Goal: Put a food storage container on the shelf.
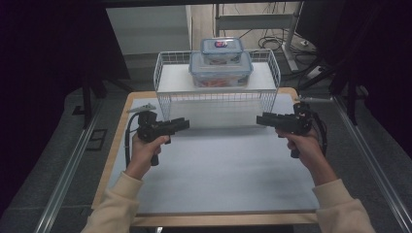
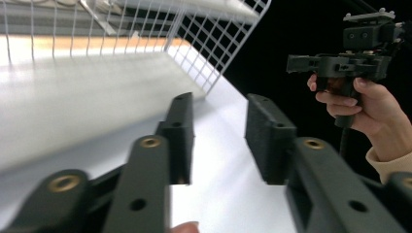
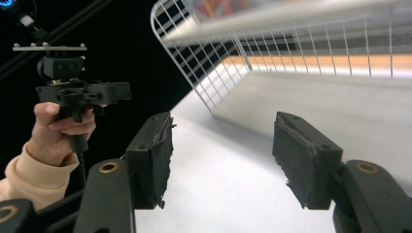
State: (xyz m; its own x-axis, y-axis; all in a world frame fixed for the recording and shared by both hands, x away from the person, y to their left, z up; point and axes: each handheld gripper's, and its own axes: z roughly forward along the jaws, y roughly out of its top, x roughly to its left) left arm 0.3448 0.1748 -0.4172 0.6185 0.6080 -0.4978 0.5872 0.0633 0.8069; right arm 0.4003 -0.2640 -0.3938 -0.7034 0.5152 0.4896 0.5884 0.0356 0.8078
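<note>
My left gripper (image 1: 184,123) hangs over the left part of a white mat (image 1: 218,165), jaws pointing right. In its own view the left gripper (image 2: 219,102) is open with nothing between the jaws. My right gripper (image 1: 261,119) hangs over the mat's right part and points left at it. It too is open and empty in its own view (image 3: 223,121). Each gripper view also shows the other hand farther off, holding the right gripper (image 2: 294,63) or the left gripper (image 3: 124,91). The two tips are well apart.
A white wire shelf (image 1: 167,80) stands at the back of the wooden table (image 1: 119,131). On it a large clear blue-lidded container (image 1: 221,72) carries a smaller one (image 1: 222,50). Metal rails run along both sides, and cables lie on the floor behind.
</note>
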